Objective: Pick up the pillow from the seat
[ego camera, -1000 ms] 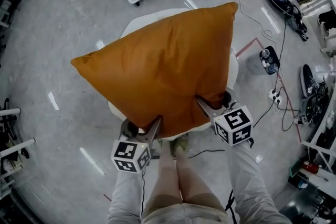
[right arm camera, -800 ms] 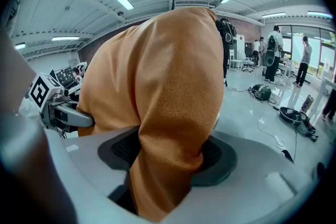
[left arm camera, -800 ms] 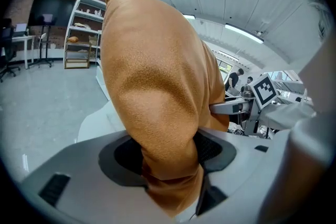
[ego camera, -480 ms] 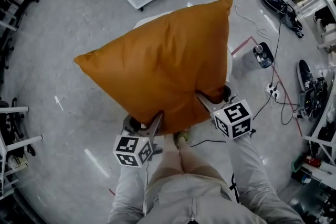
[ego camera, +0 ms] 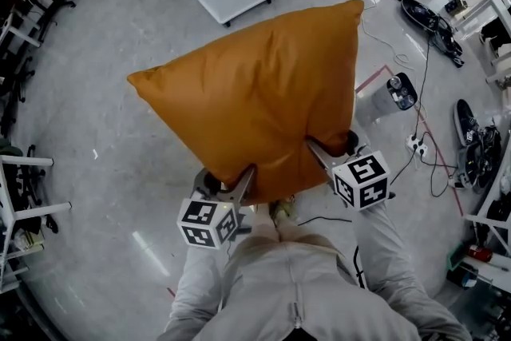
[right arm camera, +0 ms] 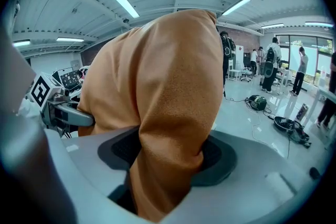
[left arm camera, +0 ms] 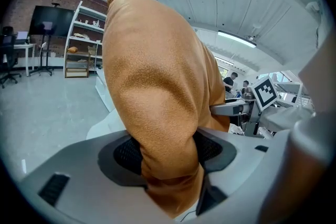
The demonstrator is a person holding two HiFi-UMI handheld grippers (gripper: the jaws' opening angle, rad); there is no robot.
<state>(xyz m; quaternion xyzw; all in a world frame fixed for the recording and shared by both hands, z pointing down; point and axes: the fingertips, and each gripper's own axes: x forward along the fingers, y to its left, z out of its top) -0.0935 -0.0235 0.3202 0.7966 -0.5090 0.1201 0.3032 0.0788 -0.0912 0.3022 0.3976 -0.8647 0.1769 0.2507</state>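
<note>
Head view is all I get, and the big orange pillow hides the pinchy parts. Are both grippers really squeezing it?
Observer: Yes for the left gripper. In its own view the pillow fills the gap, and both black pads press into its edge.
Operator: And the other one?
Observer: The right gripper is the same, with the fabric bunched between its pads.
Operator: Is anybody else in the room?
Observer: Yes, the right gripper view shows people standing far behind the pillow.
</note>
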